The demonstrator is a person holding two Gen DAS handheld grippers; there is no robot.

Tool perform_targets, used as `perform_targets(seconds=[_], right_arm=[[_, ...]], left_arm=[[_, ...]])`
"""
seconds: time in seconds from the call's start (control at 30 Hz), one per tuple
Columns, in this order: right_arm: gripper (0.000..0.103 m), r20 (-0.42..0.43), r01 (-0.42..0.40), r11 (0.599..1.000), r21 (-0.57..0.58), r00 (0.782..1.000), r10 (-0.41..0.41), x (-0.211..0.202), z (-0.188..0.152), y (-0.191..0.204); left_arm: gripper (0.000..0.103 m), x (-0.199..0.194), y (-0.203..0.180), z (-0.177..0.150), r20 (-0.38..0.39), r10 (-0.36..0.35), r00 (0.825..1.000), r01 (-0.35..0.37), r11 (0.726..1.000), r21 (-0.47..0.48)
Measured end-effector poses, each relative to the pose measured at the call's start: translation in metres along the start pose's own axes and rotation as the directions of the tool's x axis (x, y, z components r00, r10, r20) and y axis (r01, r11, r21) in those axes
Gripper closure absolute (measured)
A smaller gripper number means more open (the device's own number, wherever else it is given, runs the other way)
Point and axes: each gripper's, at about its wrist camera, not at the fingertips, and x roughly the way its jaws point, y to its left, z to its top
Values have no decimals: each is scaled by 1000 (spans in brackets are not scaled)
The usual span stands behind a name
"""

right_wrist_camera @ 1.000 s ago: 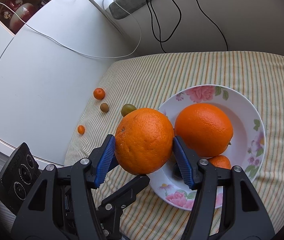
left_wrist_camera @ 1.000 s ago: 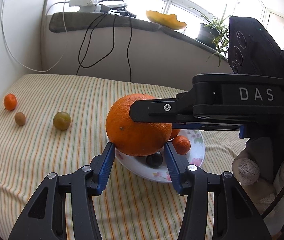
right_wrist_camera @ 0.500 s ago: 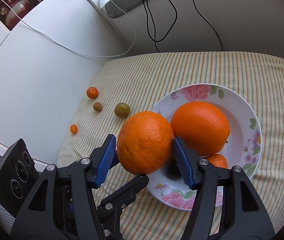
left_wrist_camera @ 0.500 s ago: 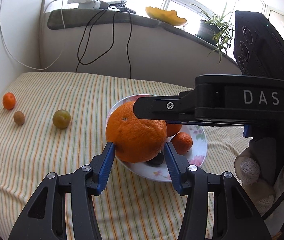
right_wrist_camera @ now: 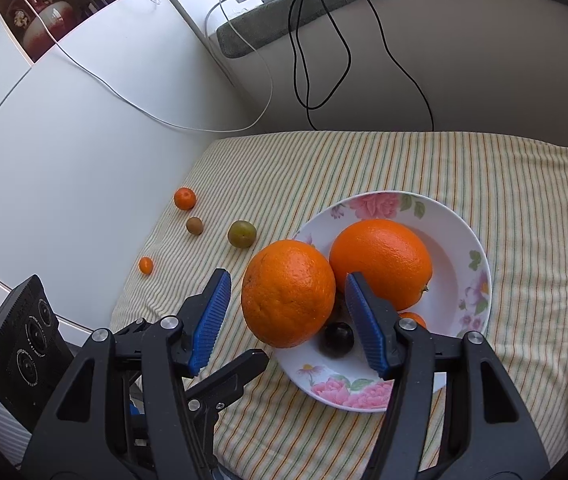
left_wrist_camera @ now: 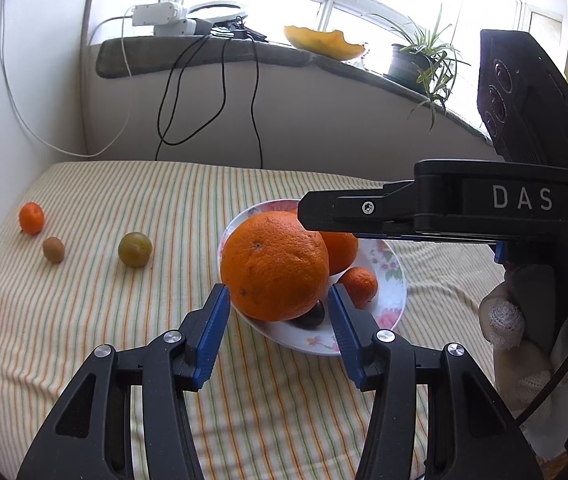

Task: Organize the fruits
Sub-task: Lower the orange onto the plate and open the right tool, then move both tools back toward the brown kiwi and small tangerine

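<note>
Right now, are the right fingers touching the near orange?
Apart. The right wrist view shows a gap between each of the fingers and the near orange.

Black claw (left_wrist_camera: 277, 326) w/ blue ribbed pads, silver screws, "DAS" lettering; white knit glove (left_wrist_camera: 504, 320).

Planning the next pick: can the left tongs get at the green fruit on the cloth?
Probably yes: left tongs are open and empty, and the green fruit sits alone on the cloth, clear of the plate.
</note>
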Motion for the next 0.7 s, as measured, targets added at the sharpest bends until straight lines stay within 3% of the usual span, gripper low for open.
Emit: perform_targets(seconds=[0.23, 0.37, 0.43, 0.7], right_arm=[[37, 40, 23, 1000, -14, 999, -23, -14, -5, -1], [35, 65, 38, 999, -18, 997, -37, -21, -7, 1], [26, 88, 61, 998, -32, 994, -58, -24, -8, 3], [25, 136, 106, 993, -57, 986, -98, -36, -14, 4]], left_arm=[[53, -11, -4, -1, 18, 20, 1000, -21, 999, 26], [47, -18, -6, -2, 33, 31, 999, -32, 999, 42], [43, -22, -5, -3, 40, 34, 999, -35, 998, 44], [31, -30, 0, -7, 52, 65, 997, -68, 996, 50]])
